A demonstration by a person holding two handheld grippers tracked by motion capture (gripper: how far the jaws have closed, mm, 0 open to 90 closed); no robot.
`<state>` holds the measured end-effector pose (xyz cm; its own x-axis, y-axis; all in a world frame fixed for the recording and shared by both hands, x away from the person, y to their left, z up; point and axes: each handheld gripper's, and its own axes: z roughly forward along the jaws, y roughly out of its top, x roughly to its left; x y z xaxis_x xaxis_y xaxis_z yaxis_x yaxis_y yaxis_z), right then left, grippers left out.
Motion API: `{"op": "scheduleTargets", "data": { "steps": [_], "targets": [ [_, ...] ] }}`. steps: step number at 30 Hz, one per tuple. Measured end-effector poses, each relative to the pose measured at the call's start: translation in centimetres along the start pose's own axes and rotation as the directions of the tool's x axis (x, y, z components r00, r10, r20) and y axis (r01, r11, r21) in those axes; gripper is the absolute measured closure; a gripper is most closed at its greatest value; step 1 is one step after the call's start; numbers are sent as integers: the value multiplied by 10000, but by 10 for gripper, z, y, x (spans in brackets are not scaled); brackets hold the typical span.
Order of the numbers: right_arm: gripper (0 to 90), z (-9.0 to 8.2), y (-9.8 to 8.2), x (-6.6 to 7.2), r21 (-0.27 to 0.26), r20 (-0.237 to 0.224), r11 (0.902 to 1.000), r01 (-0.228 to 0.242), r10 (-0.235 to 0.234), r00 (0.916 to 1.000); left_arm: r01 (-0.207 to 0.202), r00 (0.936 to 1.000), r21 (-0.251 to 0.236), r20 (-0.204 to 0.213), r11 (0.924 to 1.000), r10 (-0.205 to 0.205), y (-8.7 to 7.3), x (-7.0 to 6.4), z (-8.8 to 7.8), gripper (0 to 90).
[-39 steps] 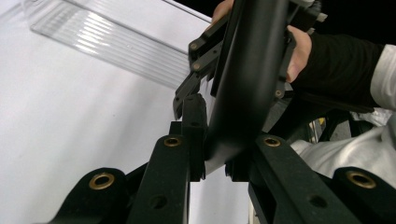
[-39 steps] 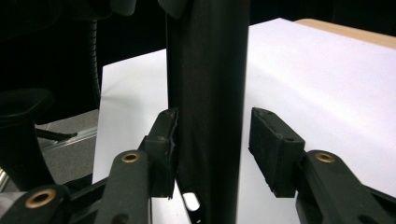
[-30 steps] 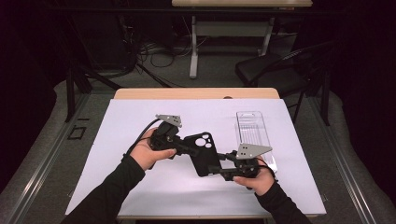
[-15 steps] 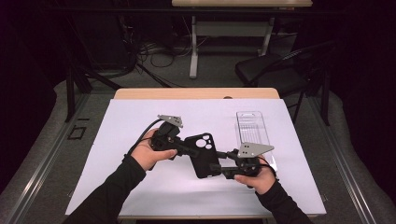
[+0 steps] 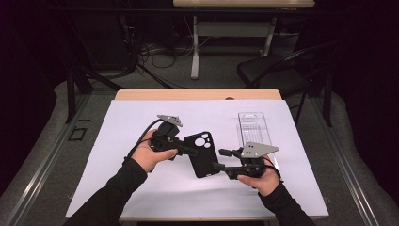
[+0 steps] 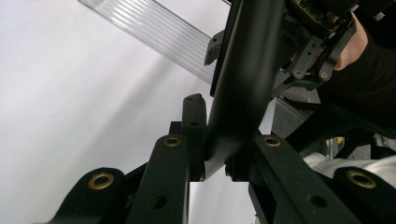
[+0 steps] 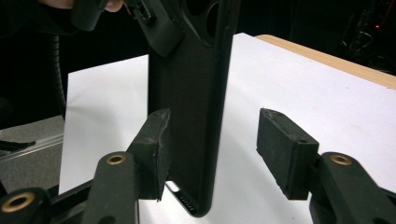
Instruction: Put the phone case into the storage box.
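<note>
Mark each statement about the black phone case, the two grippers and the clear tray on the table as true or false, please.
1. The left gripper is shut on the black phone case. True: in the left gripper view its pads pinch the case's edge.
2. The right gripper clamps the case on both sides. False: its jaws have just been opening; one pad stands apart from the case, which is between them.
3. The case lies flat on the white sheet. False: it is held up above the sheet, between the two grippers.
4. A clear ribbed tray lies on the sheet beyond the right hand. True.
5. The camera cut-outs of the case are at its far end. True.
</note>
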<state>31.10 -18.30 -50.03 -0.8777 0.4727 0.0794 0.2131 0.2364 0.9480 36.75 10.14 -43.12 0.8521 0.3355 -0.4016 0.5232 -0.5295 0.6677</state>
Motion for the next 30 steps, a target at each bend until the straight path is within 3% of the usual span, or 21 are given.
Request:
{"op": "scheduleTargets", "data": {
  "steps": [5, 12, 17, 21, 23, 27, 30],
  "targets": [
    [466, -2, 3, 2, 172, 203, 9998, -55, 51, 9998, 229, 9997, 167, -43, 9996, -229, 0, -6, 1, 815],
    [479, -6, 9, 5, 235, 431, 9997, 79, -89, 9990, 212, 9993, 305, -318, 9993, -202, 2, -12, 3, 815],
    [488, -8, 16, 8, 263, 722, 9991, 336, -354, 9968, 637, 9957, 268, -695, 9976, -617, 2, -16, 2, 815],
    [493, -8, 20, 12, 475, 1018, 9966, 671, -716, 9922, 600, 9907, 363, -1245, 9975, -551, 1, -20, 2, 815],
    [496, -8, 21, 13, 556, 1036, 9958, 732, -787, 9915, 691, 9910, 380, -1177, 9969, -642, -1, -20, 3, 815],
    [510, -7, 24, 15, 693, 1145, 9944, 793, -869, 9896, 585, 9862, 535, -1582, 9969, -494, -3, -22, 5, 815],
    [517, -7, 27, 15, 693, 1217, 9948, 743, -824, 9891, 709, 9864, 455, -1520, 9964, -632, -6, -22, 6, 815]
  ]
}}
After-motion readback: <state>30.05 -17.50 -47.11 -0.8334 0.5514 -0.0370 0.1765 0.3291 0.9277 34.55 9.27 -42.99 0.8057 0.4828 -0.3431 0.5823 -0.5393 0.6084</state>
